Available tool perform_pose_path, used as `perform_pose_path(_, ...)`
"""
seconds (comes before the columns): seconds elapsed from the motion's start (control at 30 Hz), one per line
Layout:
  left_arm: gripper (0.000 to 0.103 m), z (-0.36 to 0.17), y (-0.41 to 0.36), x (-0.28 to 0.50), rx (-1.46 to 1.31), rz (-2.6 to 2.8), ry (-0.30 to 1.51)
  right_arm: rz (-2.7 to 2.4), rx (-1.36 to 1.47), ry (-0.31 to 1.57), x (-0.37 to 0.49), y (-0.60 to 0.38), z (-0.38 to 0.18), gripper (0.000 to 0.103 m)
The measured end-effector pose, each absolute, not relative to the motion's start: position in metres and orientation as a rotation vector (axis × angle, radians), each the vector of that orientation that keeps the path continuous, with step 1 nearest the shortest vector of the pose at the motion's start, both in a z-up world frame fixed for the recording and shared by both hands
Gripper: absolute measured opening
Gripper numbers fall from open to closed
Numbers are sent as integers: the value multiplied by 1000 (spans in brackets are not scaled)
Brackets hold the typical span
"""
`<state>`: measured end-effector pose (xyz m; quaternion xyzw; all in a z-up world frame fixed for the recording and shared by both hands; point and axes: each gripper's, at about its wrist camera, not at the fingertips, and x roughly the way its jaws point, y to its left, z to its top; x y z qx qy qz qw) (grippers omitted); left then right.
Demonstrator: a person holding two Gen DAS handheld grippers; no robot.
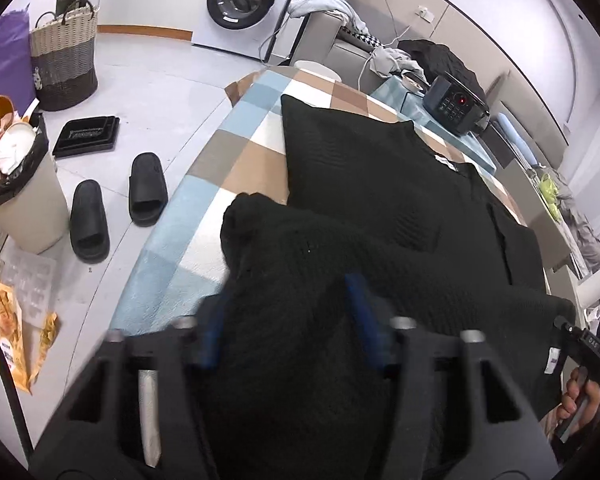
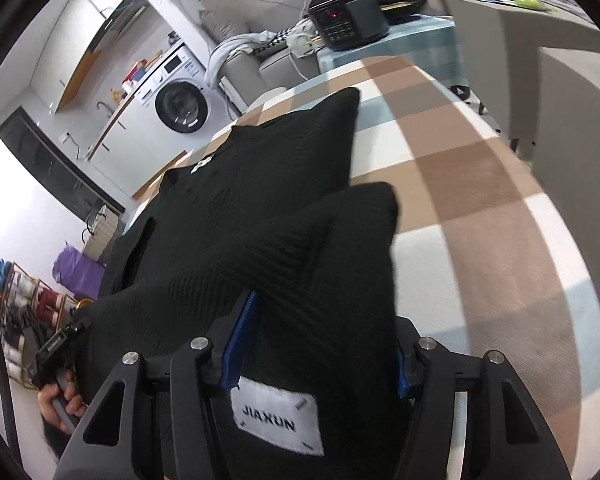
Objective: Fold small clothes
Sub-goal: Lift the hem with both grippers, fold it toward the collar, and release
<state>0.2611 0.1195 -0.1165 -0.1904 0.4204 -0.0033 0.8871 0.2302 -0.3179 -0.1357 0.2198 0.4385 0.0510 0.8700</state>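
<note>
A black knitted garment (image 1: pixel 380 184) lies spread on the checked blanket (image 1: pixel 236 152) of the table. My left gripper (image 1: pixel 288 320) is shut on a bunched part of the black garment and holds it lifted over the near edge. In the right wrist view the same garment (image 2: pixel 252 184) lies on the blanket (image 2: pixel 480 208). My right gripper (image 2: pixel 320 340) is shut on its near edge, where a white JIAXUN label (image 2: pixel 278 420) hangs. Cloth hides most of both grippers' blue pads.
On the floor to the left are two black slippers (image 1: pixel 116 204), a full waste bin (image 1: pixel 16 184), a black tray (image 1: pixel 86 136) and a woven basket (image 1: pixel 64 56). A washing machine (image 1: pixel 244 4) stands behind. A black appliance (image 1: pixel 456 108) sits on the table's far end.
</note>
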Motion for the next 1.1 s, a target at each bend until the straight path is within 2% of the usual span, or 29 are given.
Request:
perform_pose_path(0.03,29,-117,118,263,-400,-5,875,109,438,917,233,-315,-135,47)
perform_pose_path(0.1,18,-118,117,265,-406,-12,864,108,423,914,235,-312,-134,30)
perform_pose_path(0.17,14,-117,115,263,-398,-28,866,117,428,918,236,-312,-135,24)
perform_pose_path(0.5,12,-108,98,229,-295,-51,873,132,430,938,217,-314,-130,20)
perform_pose_path(0.83,12,-100,107,150,-329,-56,878,148,471,966,145,-318,-125,21)
perform_pose_path(0.93,17,-98,106,139,-309,-38,867,128,453,966,144,-316,-123,26)
perform_pose_path(1.0,28,-96,110,128,-306,-11,866,88,454,992,145,-319,-124,37)
perform_pose_path(1.03,31,-93,113,123,-307,5,864,84,458,994,143,-321,-123,38)
perform_pose_path(1.1,46,-87,119,111,-311,12,848,94,456,965,132,-323,-115,42)
